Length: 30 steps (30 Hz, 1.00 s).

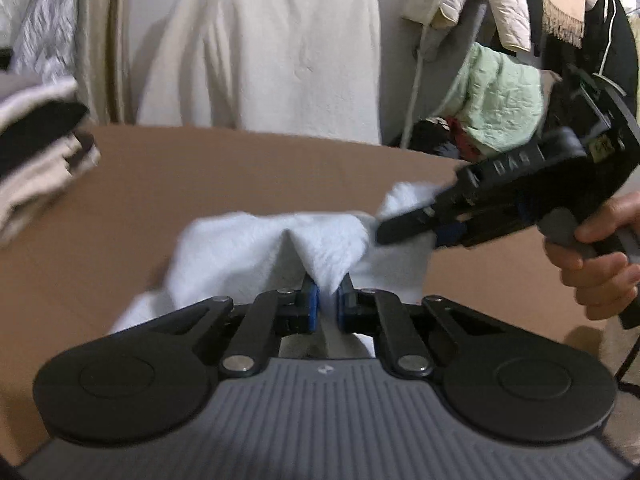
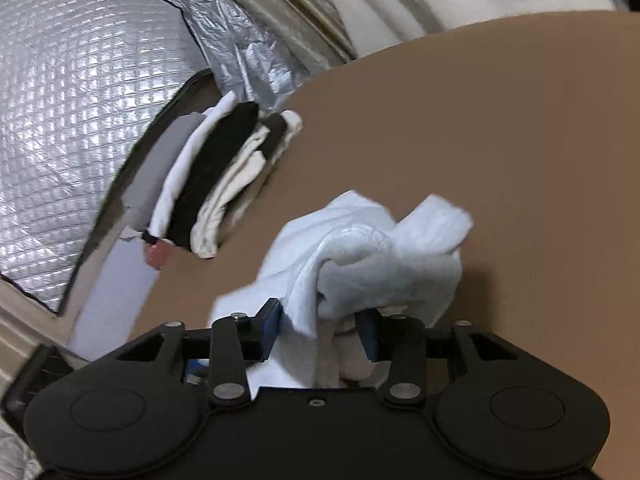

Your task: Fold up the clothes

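folded stack point(image 2: 208, 184) blocking left, brown tabletop point(image 2: 500, 128) open right

— What carries everything?
— A plain brown tabletop point(image 1: 248, 168), matte, seen from both wrist views.
— What lies on it?
— A white cloth point(image 2: 360, 240), bunched and rumpled, partly lifted off the surface near the middle; how much of it still rests on the top is unclear.
— Anything else?
— A stack point(image 2: 216, 184) of folded clothes in grey, white, black and cream, at the left edge toward the far corner. It stands well apart from the cloth, with bare brown surface between them.
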{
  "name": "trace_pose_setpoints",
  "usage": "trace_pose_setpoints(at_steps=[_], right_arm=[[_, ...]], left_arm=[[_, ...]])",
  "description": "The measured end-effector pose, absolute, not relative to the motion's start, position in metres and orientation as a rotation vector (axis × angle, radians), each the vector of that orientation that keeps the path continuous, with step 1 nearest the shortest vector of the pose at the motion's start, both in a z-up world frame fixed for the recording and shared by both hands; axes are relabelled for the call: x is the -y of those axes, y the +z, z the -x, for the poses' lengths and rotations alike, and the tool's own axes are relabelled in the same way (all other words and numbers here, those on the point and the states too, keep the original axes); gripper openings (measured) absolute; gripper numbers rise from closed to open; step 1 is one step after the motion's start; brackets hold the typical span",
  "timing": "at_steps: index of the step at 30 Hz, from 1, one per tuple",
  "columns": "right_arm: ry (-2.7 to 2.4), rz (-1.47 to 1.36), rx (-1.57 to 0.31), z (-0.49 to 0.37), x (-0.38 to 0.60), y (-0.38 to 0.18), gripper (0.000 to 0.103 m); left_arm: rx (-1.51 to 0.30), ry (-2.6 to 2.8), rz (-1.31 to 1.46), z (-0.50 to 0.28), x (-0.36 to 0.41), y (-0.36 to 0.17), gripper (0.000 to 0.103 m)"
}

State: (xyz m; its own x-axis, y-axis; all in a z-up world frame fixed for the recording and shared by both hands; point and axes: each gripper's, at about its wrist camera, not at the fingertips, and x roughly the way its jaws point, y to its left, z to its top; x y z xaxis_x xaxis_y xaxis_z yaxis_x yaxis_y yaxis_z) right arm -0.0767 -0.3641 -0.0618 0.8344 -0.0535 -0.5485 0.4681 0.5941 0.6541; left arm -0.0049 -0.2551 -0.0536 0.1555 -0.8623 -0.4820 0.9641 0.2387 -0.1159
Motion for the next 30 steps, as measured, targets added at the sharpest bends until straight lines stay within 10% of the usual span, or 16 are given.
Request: trace_pose_setpoints(at_steps=[2,4,8,15,30], right_arm=[[-0.327,-0.906,-0.506,0.079,0.367,-0.065,0.047],[-0.318,-0.874,-0.500,0.077,0.366,-0.064,0.022],[-0.303,-0.787,-0.502,0.067,0.357,-0.057,0.022],[-0.318,-0.768,-0.508,0.072,0.356,-0.052,0.058],[-0.369,-0.739,-0.509,0.093,0.364,-0.040,0.059]], left_arm=[[-0.492,-1.279,-0.250,-0.005,0.251,-0.050,0.007],[-0.503,-1.250,-0.240,-0.016,0.249,-0.050,0.007],[-0.479,-1.193,-0.295,-0.019,0.254,-0.053,0.007],[-0.403,-1.070,-0.344,-0.021,0.254,-0.045,0.006],[-0.255,-0.355,-0.403,-0.103,0.223,-0.041,0.006]])
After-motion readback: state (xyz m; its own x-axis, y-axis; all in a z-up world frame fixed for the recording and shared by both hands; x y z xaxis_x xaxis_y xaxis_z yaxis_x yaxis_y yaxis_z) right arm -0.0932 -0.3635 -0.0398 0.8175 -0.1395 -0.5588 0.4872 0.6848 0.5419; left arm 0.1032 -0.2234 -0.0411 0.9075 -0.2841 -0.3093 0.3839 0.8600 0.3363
